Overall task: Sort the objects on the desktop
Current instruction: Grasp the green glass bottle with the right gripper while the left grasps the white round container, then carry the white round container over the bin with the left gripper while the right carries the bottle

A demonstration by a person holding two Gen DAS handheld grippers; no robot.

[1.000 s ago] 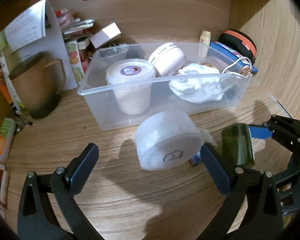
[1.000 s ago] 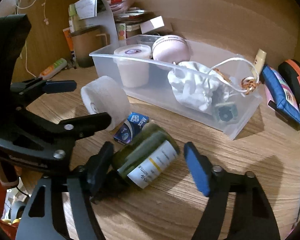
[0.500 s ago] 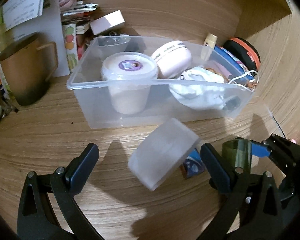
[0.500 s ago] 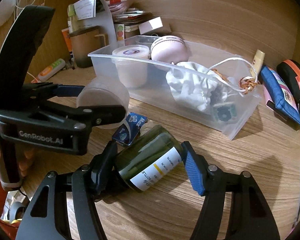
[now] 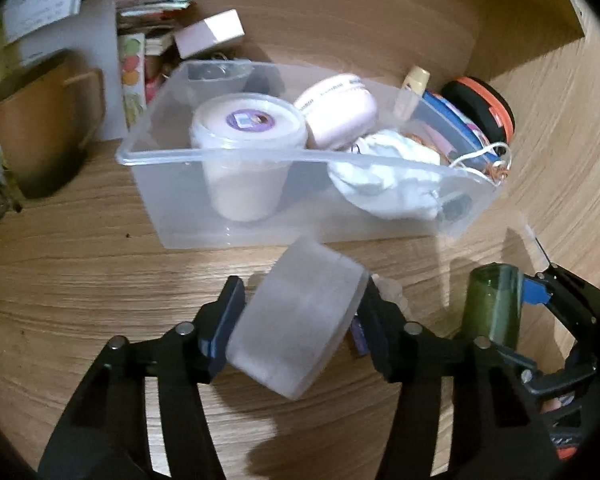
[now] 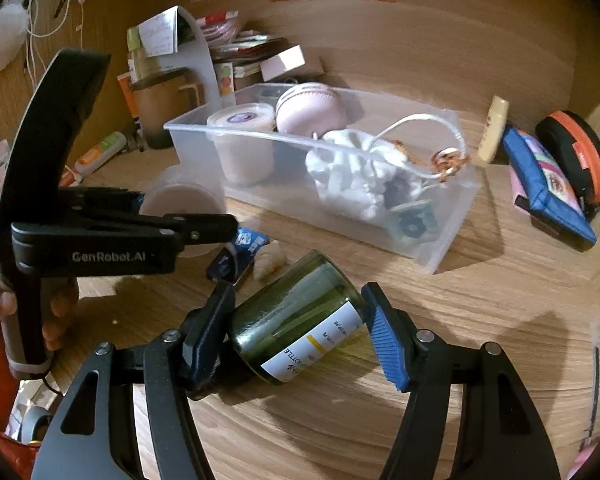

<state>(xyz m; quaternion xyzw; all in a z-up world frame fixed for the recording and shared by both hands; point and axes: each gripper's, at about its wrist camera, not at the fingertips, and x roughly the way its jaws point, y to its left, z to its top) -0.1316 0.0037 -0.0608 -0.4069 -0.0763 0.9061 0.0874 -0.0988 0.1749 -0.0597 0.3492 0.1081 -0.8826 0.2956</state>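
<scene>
Left wrist view: your left gripper [image 5: 300, 316] has just been closing, and its pads now press both flat faces of the white tub [image 5: 300, 320], which sat loose between wide jaws a second ago. The tub is tilted and sits just in front of the bin [image 5: 260, 236], on the near side of its front wall. Whether it has left the surface [image 5: 80, 260] cannot be told from here.

Right wrist view: your right gripper [image 6: 300, 320] is clamped on the green jar [image 6: 296, 320], unchanged from half a second ago; the jar lies tilted, also in front of the bin, to the tub's right.

Judgement: both pickups look secured, so the sort likely stands at the carry stage. Open floor in the bin shows between the lidded cup [image 5: 248, 128] and the white cloth [image 5: 384, 184]; the front wall has to be cleared first. A blue packet [image 6: 240, 252] remains on the surface in front of the bin.
</scene>
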